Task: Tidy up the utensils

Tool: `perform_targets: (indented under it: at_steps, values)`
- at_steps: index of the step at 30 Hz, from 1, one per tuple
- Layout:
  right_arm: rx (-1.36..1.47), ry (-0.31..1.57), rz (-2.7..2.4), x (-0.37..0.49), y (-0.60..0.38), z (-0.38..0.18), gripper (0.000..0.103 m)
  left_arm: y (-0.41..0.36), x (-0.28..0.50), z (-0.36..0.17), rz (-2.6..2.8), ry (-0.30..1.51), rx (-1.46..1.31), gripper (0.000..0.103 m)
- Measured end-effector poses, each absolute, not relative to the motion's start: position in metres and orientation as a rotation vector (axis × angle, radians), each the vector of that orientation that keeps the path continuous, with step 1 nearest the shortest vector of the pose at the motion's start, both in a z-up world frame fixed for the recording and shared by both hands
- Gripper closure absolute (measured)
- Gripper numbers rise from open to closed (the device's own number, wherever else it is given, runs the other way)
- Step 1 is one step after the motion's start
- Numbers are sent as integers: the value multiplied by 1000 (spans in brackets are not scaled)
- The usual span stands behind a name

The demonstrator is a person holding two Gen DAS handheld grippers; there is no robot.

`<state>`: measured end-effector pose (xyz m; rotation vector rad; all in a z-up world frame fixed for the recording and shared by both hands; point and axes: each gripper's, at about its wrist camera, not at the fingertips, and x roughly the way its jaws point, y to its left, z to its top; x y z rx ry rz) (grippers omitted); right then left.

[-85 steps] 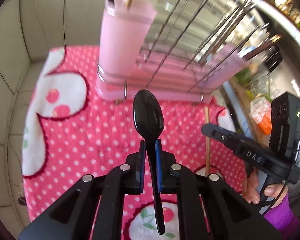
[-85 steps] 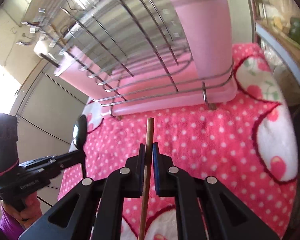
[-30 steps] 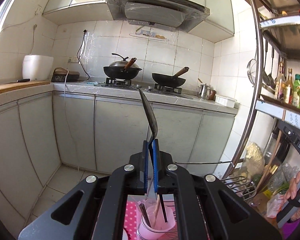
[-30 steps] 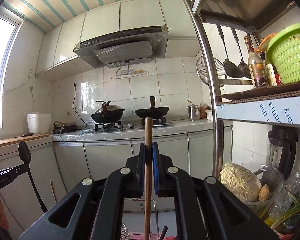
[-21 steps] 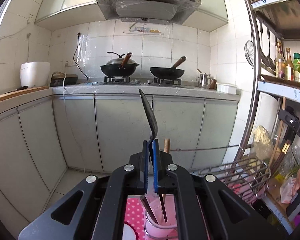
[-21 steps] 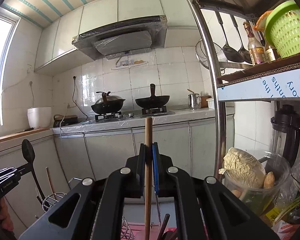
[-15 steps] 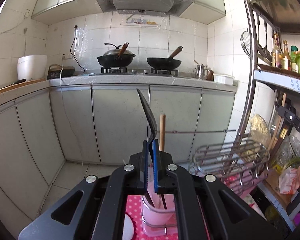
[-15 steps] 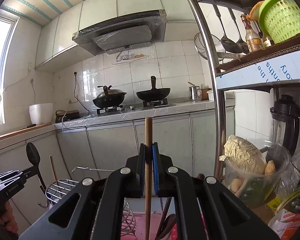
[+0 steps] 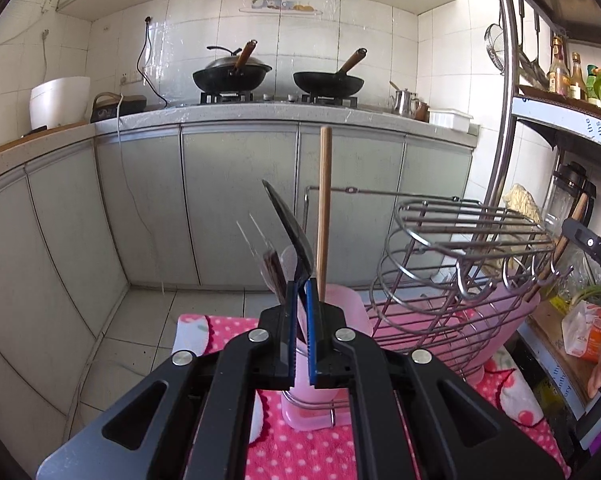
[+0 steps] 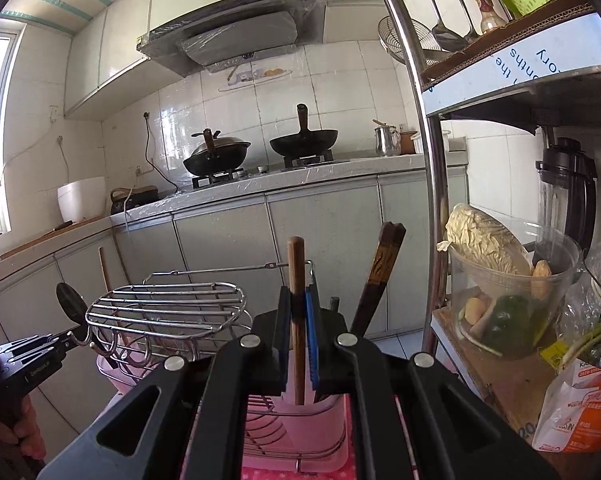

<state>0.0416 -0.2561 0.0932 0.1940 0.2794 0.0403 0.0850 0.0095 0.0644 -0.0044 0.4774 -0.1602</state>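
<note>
Black spoon (image 9: 290, 236) pinched in left gripper (image 9: 299, 312), wooden chopstick (image 10: 296, 300) pinched in right gripper (image 10: 298, 320), both now lower than a second ago, just above pink utensil cup (image 9: 346, 312) on dotted towel (image 9: 300, 452).
</note>
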Motion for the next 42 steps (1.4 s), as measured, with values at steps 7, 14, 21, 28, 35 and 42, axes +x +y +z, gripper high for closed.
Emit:
perform_targets:
  at_steps: [7,14,21,28,35,42]
  values:
    - [201,340,60,45,-255,93,81,9,81,62,-171,497,1,99]
    - [202,333,42,32,-255,95,60,10,70,70,-196,489,-7,97]
    - [202,336,35,17,-257,97,60,18,56,78,-209,474,-49,75]
    - [229,382,57,-2,-255,87,60,19,43,75,-232,515,-92,71]
    - [214,468,104,-15,-233,65,60,12,28,65,-232,575,-113,68]
    - [200,527,128,-22,-211,53,60,7,20,54,-212,629,-113,67]
